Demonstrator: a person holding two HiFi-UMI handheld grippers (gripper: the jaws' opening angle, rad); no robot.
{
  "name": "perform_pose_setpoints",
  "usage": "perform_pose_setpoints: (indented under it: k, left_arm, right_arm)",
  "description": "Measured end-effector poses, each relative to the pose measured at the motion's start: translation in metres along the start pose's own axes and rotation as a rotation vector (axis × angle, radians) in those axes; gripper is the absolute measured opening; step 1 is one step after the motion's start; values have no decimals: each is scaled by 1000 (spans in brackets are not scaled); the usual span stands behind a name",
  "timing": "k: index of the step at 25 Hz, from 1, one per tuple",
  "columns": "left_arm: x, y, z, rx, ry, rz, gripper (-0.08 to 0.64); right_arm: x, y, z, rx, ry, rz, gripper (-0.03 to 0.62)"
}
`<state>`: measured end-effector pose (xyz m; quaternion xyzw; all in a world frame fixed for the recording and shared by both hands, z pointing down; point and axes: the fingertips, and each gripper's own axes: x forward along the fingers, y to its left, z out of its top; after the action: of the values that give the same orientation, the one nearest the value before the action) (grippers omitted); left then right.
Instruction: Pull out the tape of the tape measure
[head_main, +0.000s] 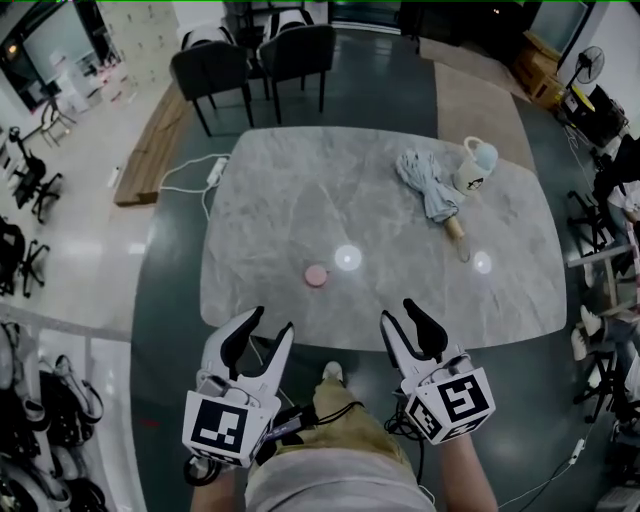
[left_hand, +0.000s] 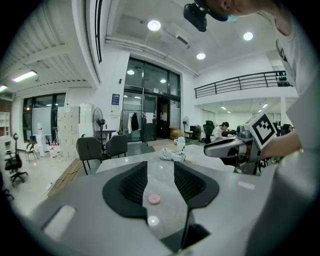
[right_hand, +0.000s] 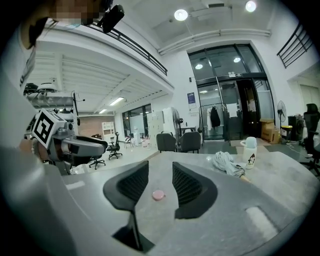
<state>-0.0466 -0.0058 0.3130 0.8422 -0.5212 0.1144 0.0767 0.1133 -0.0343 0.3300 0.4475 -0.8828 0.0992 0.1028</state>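
A small round pink tape measure (head_main: 316, 275) lies on the grey marble table (head_main: 300, 190), near its front edge. It shows between the jaws in the left gripper view (left_hand: 154, 199) and in the right gripper view (right_hand: 158, 194), but well ahead of both. My left gripper (head_main: 268, 327) is held off the table's front edge, jaws open and empty. My right gripper (head_main: 400, 313) is beside it at the front edge, also open with nothing between its fingers.
A folded grey umbrella (head_main: 430, 185) and a white bottle with a pale blue cap (head_main: 475, 165) lie at the table's far right. Two dark chairs (head_main: 255, 60) stand behind the table. A white cable (head_main: 195, 175) runs on the floor at the left.
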Motion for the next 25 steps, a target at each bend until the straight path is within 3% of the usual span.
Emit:
perform_pose_setpoints:
  k: [12, 25]
  left_arm:
    - [40, 3, 8, 6, 20, 45, 194]
    - [75, 10, -32, 12, 111, 5, 207]
  right_arm:
    - [22, -35, 2, 1, 30, 55, 146]
    - [46, -34, -23, -6, 83, 82, 146]
